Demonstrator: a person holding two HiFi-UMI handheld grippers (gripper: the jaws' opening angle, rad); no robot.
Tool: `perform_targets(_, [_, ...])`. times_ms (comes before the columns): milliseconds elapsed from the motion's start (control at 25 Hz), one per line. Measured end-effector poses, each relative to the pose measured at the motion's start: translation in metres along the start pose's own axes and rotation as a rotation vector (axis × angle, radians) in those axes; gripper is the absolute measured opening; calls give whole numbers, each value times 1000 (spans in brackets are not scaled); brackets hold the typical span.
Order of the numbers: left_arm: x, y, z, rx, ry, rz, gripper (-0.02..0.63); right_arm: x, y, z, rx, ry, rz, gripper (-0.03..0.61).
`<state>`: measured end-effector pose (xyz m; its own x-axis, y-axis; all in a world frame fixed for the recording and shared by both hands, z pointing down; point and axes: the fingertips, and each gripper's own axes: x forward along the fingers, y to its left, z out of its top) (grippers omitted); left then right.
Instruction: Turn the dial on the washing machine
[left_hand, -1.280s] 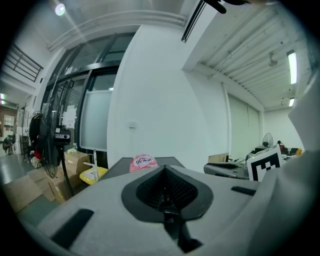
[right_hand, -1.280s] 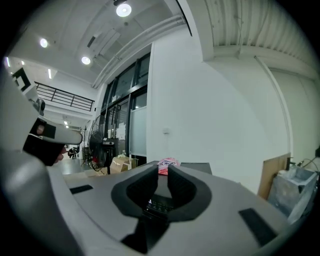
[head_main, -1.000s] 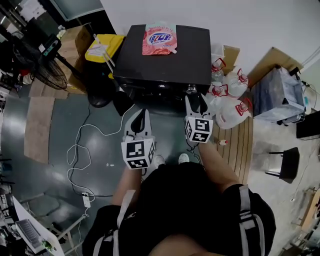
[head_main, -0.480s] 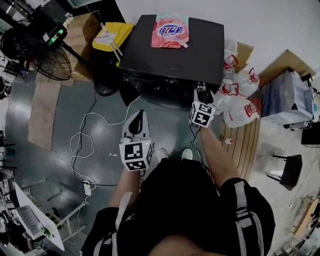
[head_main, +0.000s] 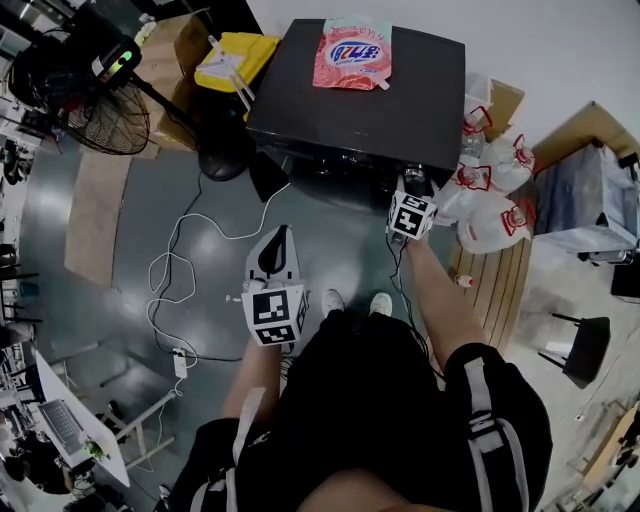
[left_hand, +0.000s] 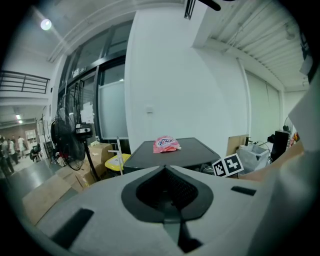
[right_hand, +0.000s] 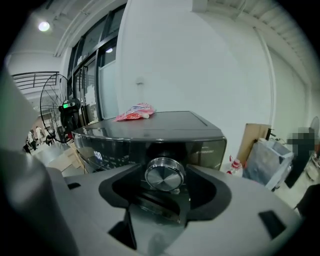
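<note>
Right gripper (head_main: 411, 200): jaws spread, framing the dial (right_hand: 164, 175) at the washing machine's (head_main: 400, 100) 5 o'clock corner.
Left gripper (head_main: 277, 250): pressed together, empty.
Progress: approach looks done; clamping and turning remain.

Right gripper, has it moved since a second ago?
Yes. The right gripper has moved forward, up to the front of the washing machine; its open jaws now flank the dial.
</note>
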<state>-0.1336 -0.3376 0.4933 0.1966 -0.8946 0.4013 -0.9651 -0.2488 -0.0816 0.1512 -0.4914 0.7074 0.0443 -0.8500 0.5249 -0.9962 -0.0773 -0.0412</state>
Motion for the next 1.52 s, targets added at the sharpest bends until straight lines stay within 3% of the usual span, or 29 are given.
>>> perform_targets(560, [11,-9,-7,-10,22,2,-5,17,-2,-7,56,33,5,241])
perform_targets(640, [11,-12,-5,-8,17,-3,-5,17,-4,-9,128,48,28,241])
perform_targets(800, [14,-16,-1,-4,9,-16,-5,18,-9,-11,370,99,114,247])
perform_targets(880, [15,-19,0,-2,8,-21,-5,19,-9,-11,392,105,137,247])
perform_targets(1120, [15,-23,5,3,-7,-39,-5,10,-12,-5,353,49,132,245])
perform_targets(1240, [15,-23,8,-1,-22,-51,-5,-15,-10,10,258,-28,132,242])
perform_targets(1280, [15,-24,10,-3,-29,-58,-5,-28,-9,16,206,-47,123,164])
perform_targets(1320, [16,-26,11,-7,-36,-66,-5,-41,-8,23,158,-69,115,39])
perform_targets(1520, [22,-44,27,-32,-87,-137,-5,-115,2,86,114,-279,176,26])
